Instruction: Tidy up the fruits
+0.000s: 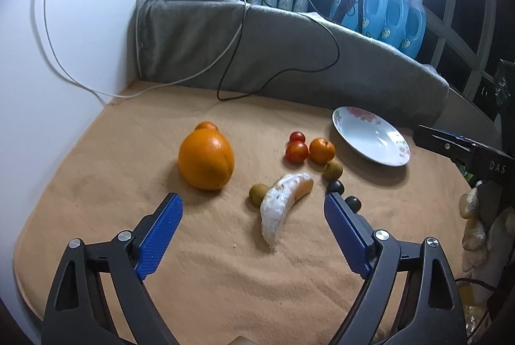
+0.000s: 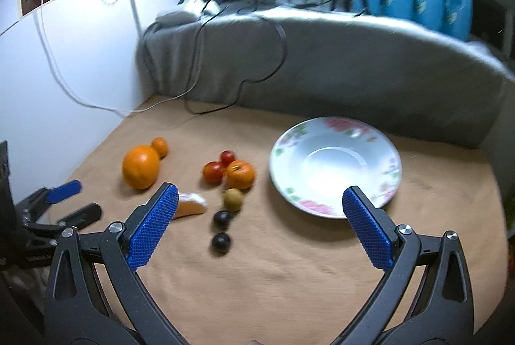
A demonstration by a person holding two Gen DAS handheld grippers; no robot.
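apparently the step in hand is picking the first fruit for the floral plate (image 2: 391, 151), which sits empty at right of the right wrist view. the left claw (image 1: 254, 206) is spread wide, nothing between its pads, with the peeled pomelo segment (image 1: 285, 203) lying in the gap ahead; the right claw (image 2: 260, 200) is also wide open, holding nothing, above the tan surface (image 2: 289, 280). i would lower the left claw squarely across the segment's middle and close gently (it looks soft), avoiding the small green fruit (image 1: 258, 193) touching it. the right view is blurred, so the two dark fruits (image 2: 221, 242) are hard to identify.
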